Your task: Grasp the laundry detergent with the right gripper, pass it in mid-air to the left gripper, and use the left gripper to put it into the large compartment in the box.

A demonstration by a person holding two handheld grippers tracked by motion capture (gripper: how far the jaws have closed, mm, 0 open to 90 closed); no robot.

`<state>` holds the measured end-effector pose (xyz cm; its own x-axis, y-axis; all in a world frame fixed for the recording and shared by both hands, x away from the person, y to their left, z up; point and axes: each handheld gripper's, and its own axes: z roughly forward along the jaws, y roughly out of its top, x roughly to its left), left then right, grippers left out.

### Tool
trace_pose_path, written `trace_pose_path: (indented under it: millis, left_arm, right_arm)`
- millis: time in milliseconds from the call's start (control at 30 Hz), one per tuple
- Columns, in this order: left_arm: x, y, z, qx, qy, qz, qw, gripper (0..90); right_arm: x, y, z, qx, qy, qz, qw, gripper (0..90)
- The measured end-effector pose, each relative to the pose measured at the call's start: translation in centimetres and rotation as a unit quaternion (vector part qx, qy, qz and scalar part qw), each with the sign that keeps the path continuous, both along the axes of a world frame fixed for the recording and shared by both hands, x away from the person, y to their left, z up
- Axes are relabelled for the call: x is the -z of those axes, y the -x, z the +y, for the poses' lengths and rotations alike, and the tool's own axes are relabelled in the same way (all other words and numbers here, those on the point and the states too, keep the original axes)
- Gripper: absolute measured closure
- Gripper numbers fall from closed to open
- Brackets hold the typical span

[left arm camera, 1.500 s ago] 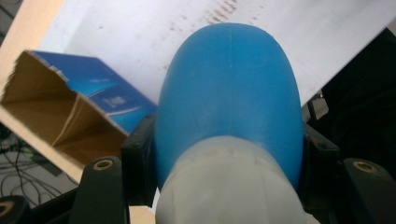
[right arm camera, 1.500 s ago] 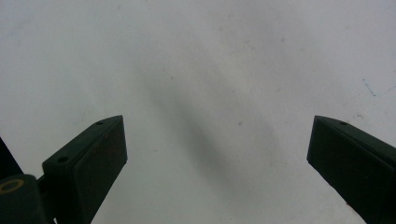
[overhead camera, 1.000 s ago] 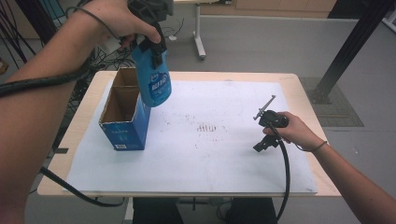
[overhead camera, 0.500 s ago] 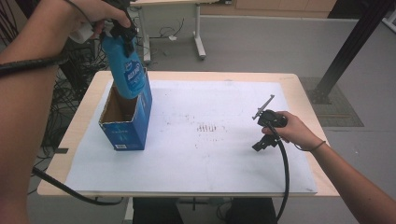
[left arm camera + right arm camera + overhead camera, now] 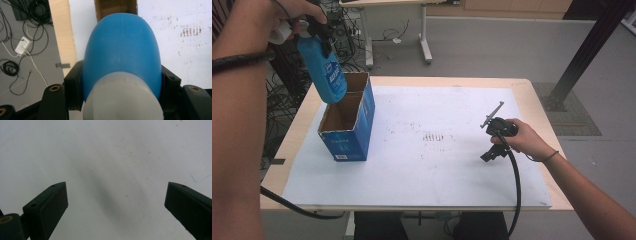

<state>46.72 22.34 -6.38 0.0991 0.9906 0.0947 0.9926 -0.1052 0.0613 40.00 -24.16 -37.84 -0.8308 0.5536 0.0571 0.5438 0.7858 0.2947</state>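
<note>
Judging from its place, the blue bottle (image 5: 323,65) is held clamped near its white cap in the left hand-held gripper (image 5: 319,31) above the open cardboard box (image 5: 347,122), insertion pending, while the right hand-held gripper (image 5: 492,131) is rested wide open on the counter (image 5: 532,95).

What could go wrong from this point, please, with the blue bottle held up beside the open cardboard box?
The left gripper clamps the blue bottle just below its white cap, so the long body hangs under the grip and might swing or slip. The bottle's base hangs close to the rim of the cardboard box; a low pass could knock the light box over. The right gripper rests open, apart from the box, and does not steady it.
</note>
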Motion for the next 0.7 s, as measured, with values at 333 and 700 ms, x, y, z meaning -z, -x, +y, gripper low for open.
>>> trace_pose_path:
  millis: [333,700]
  left_arm:
    - [1.1,0.0,1.0,-0.014,0.009,0.005,0.9999,37.8]
    - [2.9,-0.2,0.8,-0.015,0.011,0.016,0.9997,37.8]
  right_arm:
    - [0.0,0.1,0.0,0.001,-0.002,-0.001,1.0000,4.7]
    - [0.0,0.2,0.2,-0.001,-0.003,-0.002,1.0000,4.7]
